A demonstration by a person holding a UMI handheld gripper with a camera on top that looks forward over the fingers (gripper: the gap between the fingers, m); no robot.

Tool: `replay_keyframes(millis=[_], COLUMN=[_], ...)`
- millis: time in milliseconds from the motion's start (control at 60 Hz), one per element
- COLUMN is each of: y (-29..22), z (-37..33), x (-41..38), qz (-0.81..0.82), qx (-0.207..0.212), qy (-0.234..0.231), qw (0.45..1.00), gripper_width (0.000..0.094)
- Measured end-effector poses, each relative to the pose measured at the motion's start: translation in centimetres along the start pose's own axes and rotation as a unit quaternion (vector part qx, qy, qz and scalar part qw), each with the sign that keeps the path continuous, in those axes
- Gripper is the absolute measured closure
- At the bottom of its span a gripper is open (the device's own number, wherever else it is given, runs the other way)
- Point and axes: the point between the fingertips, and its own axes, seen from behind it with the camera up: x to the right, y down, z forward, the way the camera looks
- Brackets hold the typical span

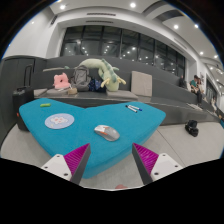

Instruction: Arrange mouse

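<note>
A grey computer mouse (107, 132) lies on a teal rounded table (60, 145), just ahead of my fingers and slightly left of the midline. A white round disc (59, 120) with a mark on it lies further left on the same table. My gripper (112, 165) is open and empty, with its magenta pads (77, 160) spread wide on either side above the table's near edge. The mouse is beyond the fingertips, not between them.
A small dark item (43, 103) and a thin strip (133, 107) lie on the table's far part. Behind it stands a grey sofa (25, 75) with plush toys (100, 72) and a pink item (61, 81). A person (198, 88) sits at the far right.
</note>
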Motion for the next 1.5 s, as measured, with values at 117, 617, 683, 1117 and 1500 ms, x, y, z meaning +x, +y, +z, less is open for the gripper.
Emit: replay_keyframes(millis=[117,617,683,1117,1500], y=[0.5,2.2,2.4,0.8,0.7], z=[2.2,14.8,16.5,24.0,27.3], x=[0.0,-0.1,0.0,-0.4,-1.4], qz=[0.003,0.010,0.009,0.011,0.032], qx=[-0.011,-0.043,-0.048,-0.068,-0.089], qy=[-0.018,-0.041,-0.038,-0.034,-0.046], qw=[1.000,0.998,0.998,0.997,0.994], gripper_width=[0.0081,0.0080,0.0078,0.0079,0.0238])
